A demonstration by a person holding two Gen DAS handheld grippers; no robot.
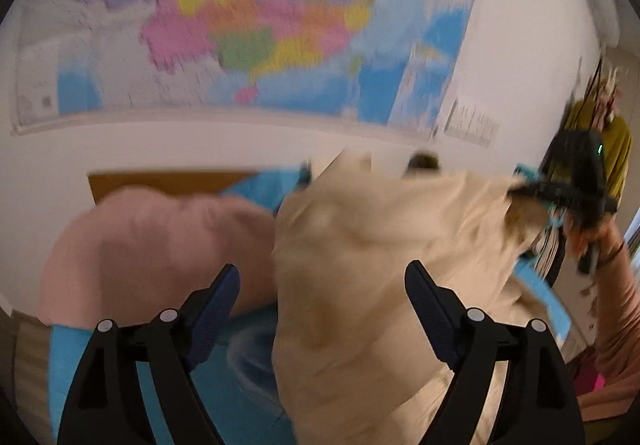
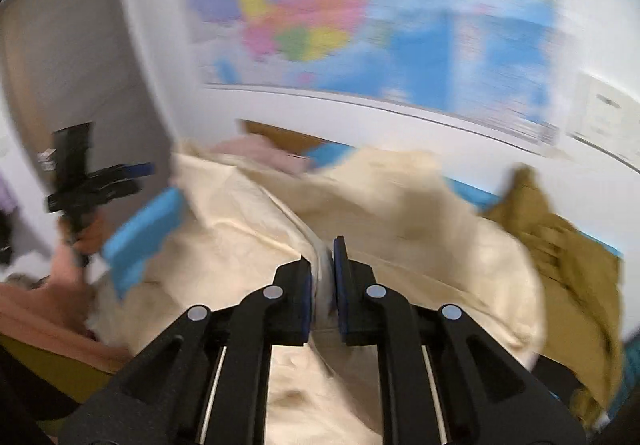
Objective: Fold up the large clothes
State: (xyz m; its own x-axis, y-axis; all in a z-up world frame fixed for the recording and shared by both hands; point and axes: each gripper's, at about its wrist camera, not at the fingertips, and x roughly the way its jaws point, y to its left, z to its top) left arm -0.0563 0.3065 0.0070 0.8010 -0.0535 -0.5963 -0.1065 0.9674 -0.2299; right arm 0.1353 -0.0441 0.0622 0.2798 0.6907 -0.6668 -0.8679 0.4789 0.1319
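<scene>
**Cream garment lifted by one tool, the other released**

Nearest the right wrist camera, the right tool is clenched on a ridge of the cream garment, a thin pale fold pinched between its blue pads. The cloth is a large, light cream piece, creased and billowing, with a seam line running away from the pads; motion blur hides finer detail. It hangs and spreads over the blue surface, whose near corner shows just left of the cloth.

In the left wrist view the left tool stands released, its jaws wide, with the cream garment bulging up between and beyond them; the pads do not press on it. A hand at the far right holds the other tool up at the cloth's raised edge.

Three garments show: the cream one, a pink one lying to its left, and an olive-mustard one at its right, touching its edge. The blue surface stays bare in front of the pink piece.

Beyond, a wooden board meets the white wall, where one coloured map hangs.
</scene>
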